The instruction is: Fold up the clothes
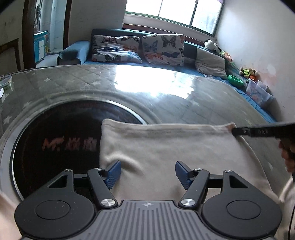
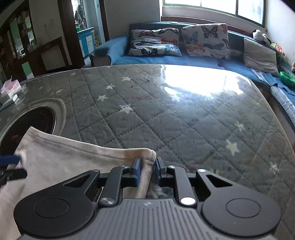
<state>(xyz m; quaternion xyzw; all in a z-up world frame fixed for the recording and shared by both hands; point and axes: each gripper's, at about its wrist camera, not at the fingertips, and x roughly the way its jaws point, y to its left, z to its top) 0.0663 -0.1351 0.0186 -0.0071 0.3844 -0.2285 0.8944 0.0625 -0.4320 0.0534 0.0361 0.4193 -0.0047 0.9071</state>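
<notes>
Cloth being pinned at one corner on the table

The right gripper (image 2: 147,170) is pinching the far right corner of the cream cloth (image 1: 166,147); the left gripper (image 1: 148,172) is hovering wide, holding nothing, apparently just above it. The thin corner could be slipping out, dragging over the table (image 2: 166,110).

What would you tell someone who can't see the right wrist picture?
The right tool pinches a corner of a cream cloth garment lying on a grey quilted, star-patterned table cover under glass. Behind the table a blue sofa holds butterfly-print cushions beneath a bright window.
</notes>
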